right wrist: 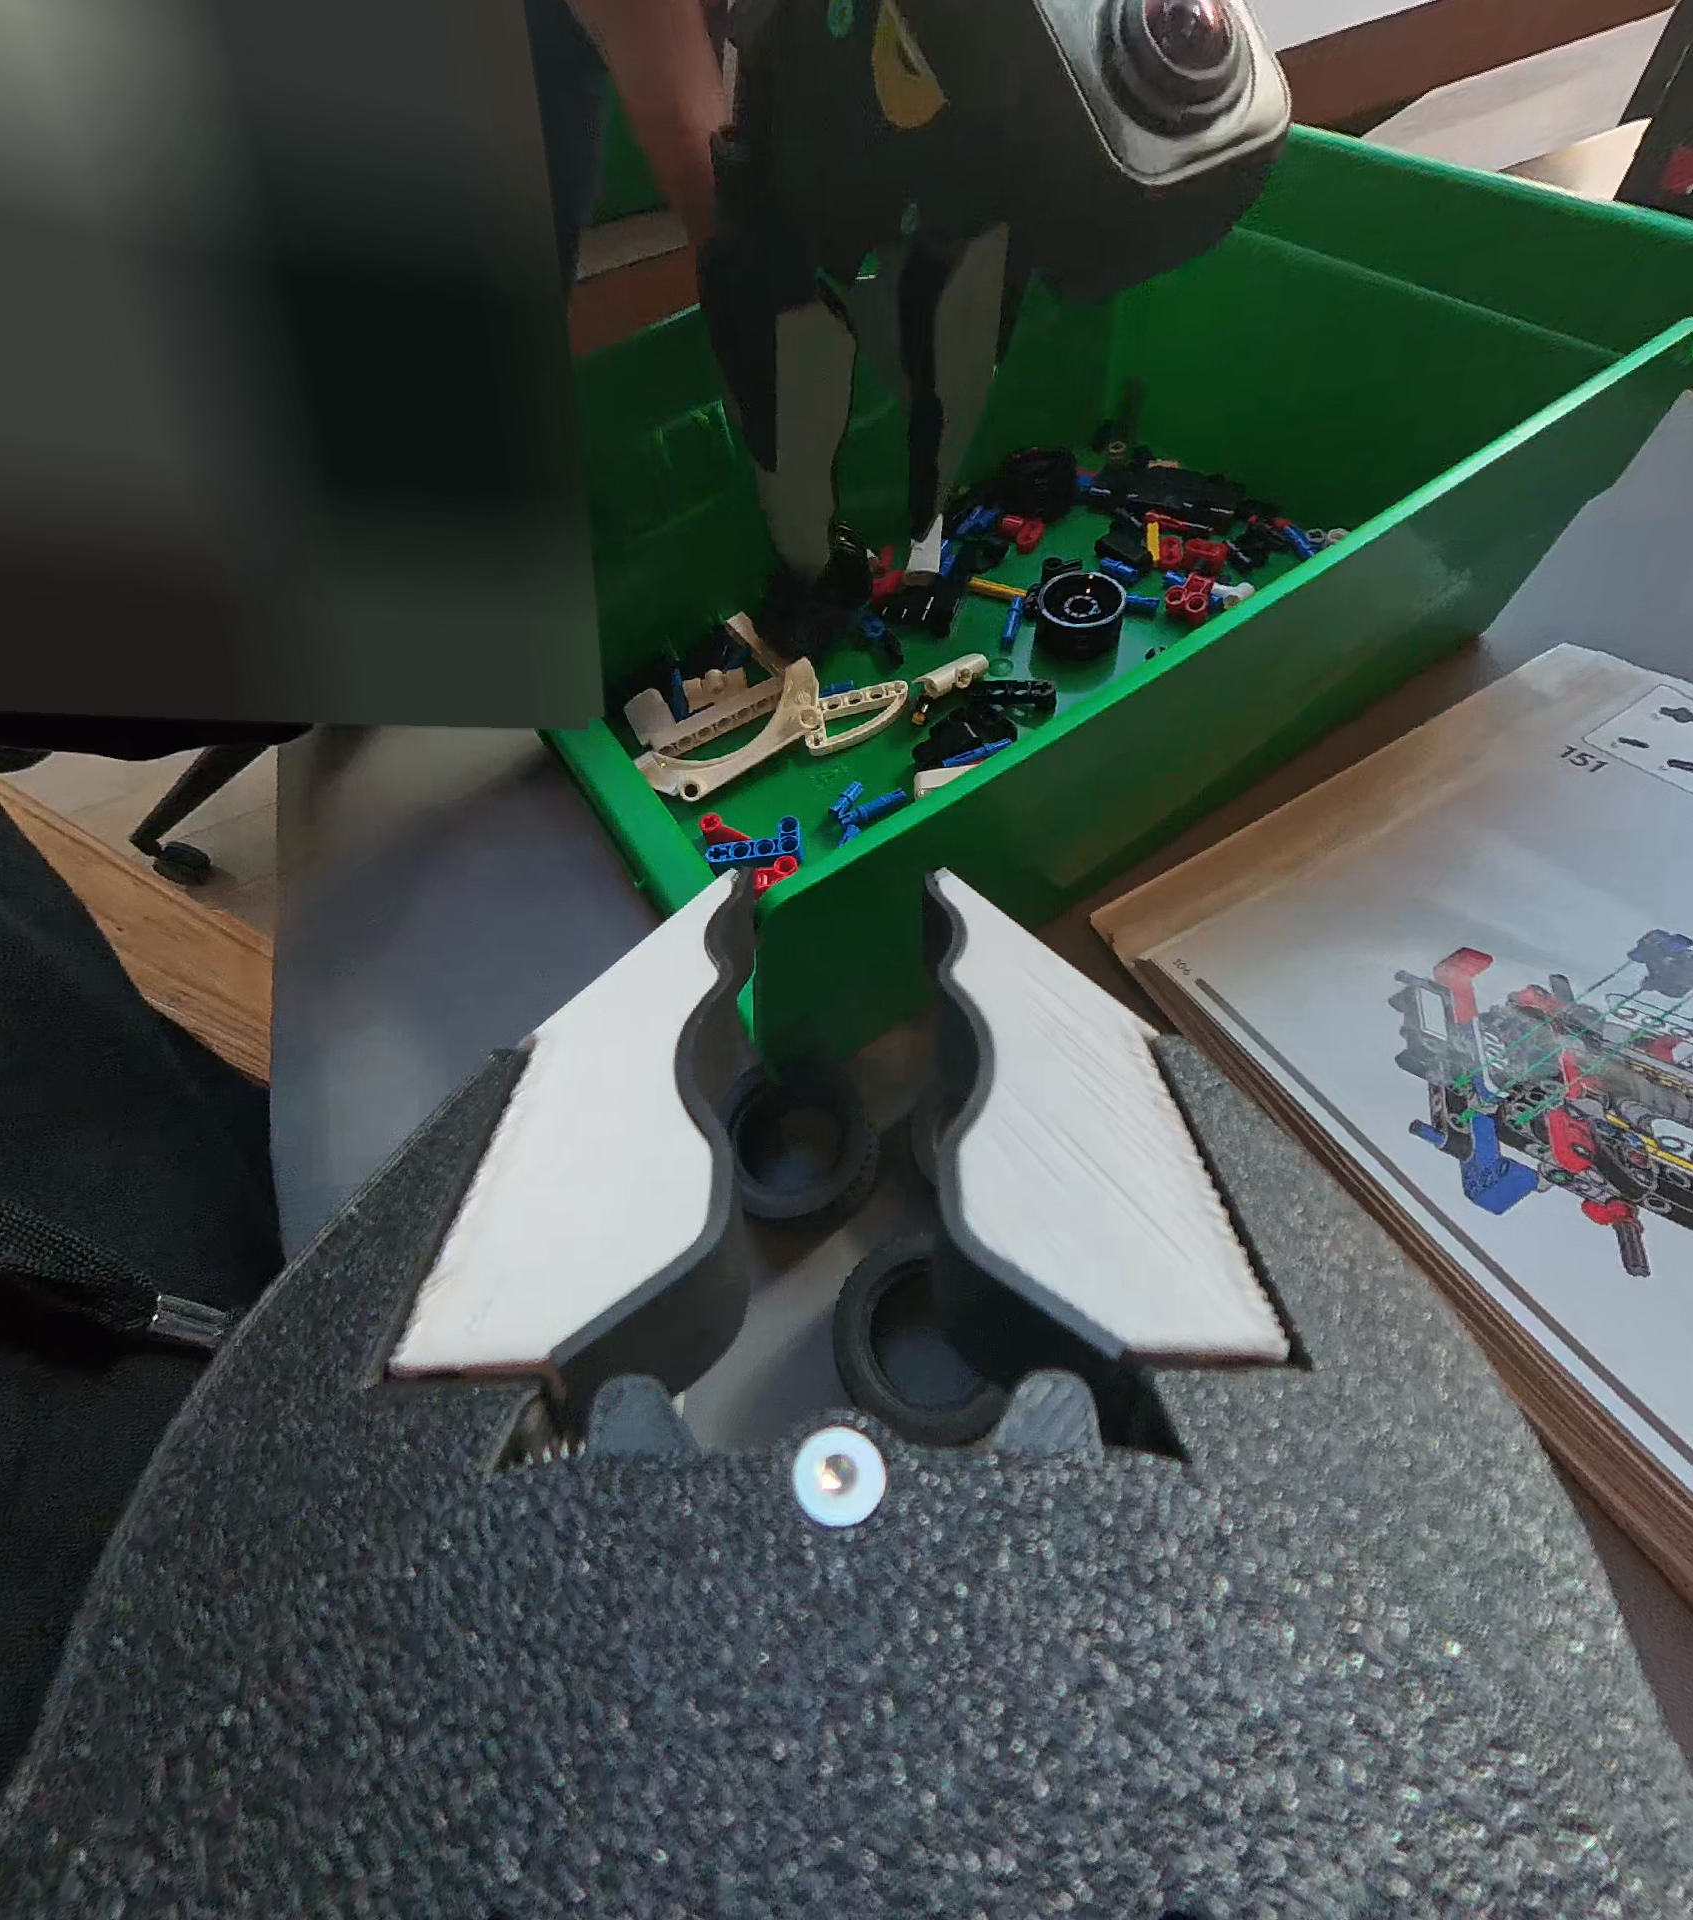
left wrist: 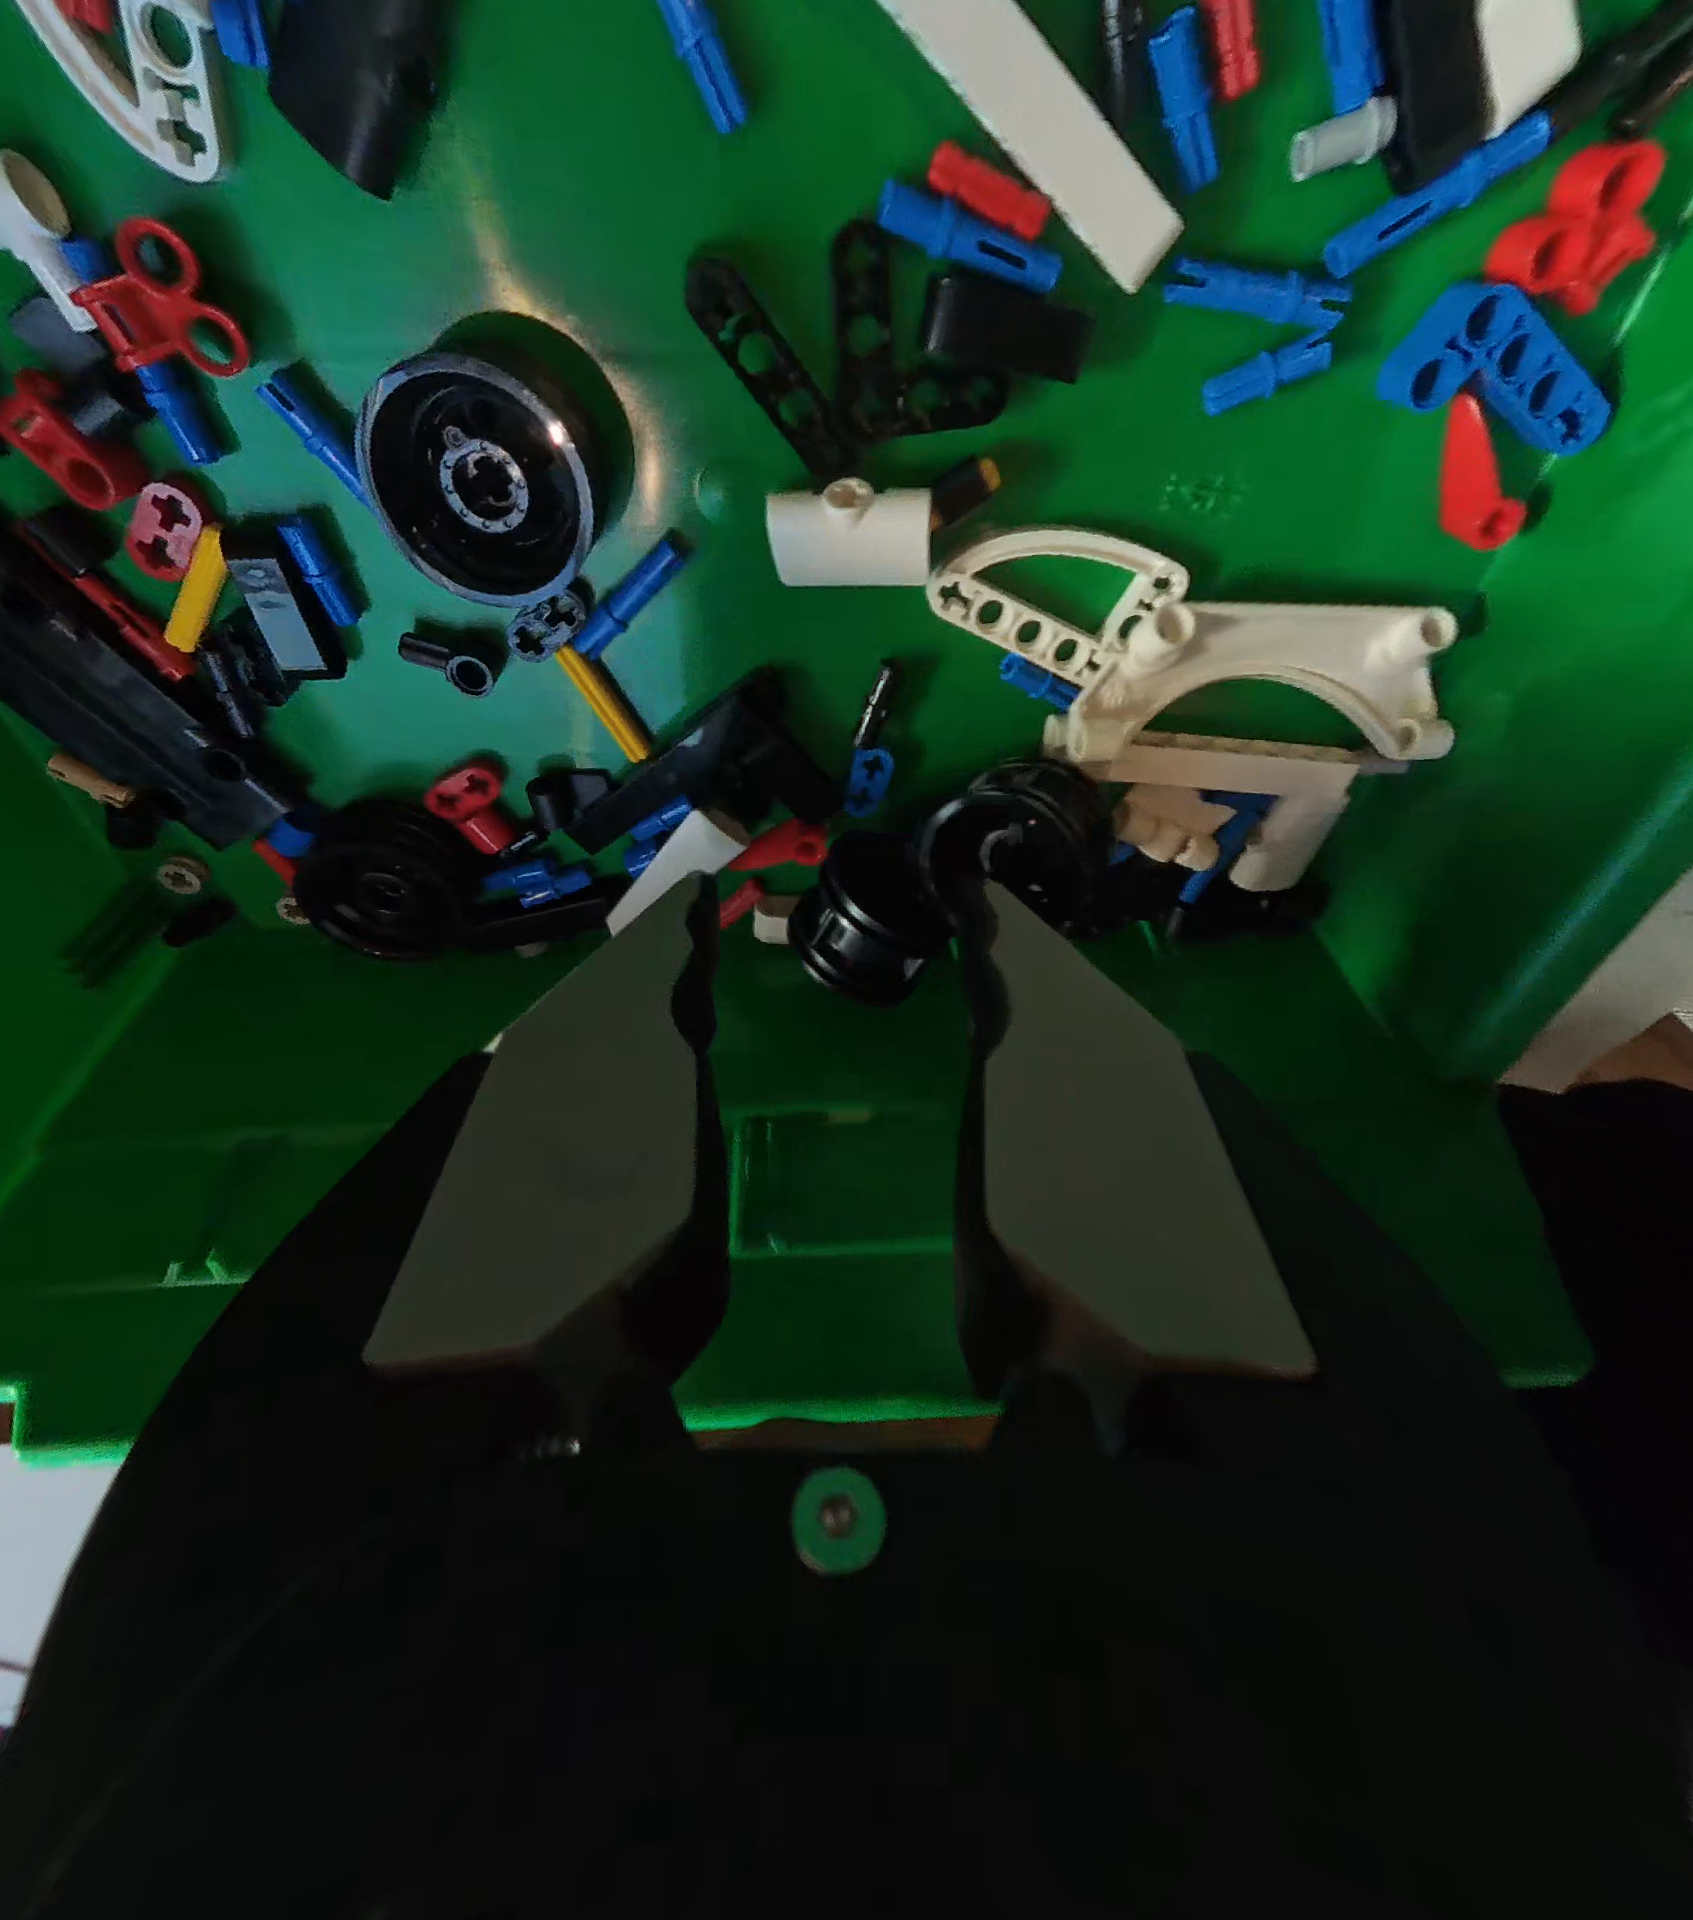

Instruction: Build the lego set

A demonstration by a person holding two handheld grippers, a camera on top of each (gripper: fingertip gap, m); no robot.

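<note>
A green bin [left wrist: 551, 208] holds many loose Lego Technic pieces. My left gripper [left wrist: 842, 904] is open and reaches down into it. A small black wheel rim [left wrist: 857, 930] lies between its fingertips, and a second black rim [left wrist: 1018, 831] lies by the right tip. I cannot tell whether the fingers touch either rim. The left gripper also shows in the right wrist view [right wrist: 863, 535], over the bin [right wrist: 1341, 416]. My right gripper [right wrist: 837, 894] is open and empty, held above two black tyres [right wrist: 795, 1143] on the grey table outside the bin.
A large black wheel [left wrist: 494, 457] and a white arch panel [left wrist: 1268, 675] lie in the bin among blue and red pins. An open instruction booklet [right wrist: 1548, 1039] lies on the table to the right. A person's dark sleeve [right wrist: 42, 1143] is at left. Spacing between my two grippers at the tips: around 20 cm.
</note>
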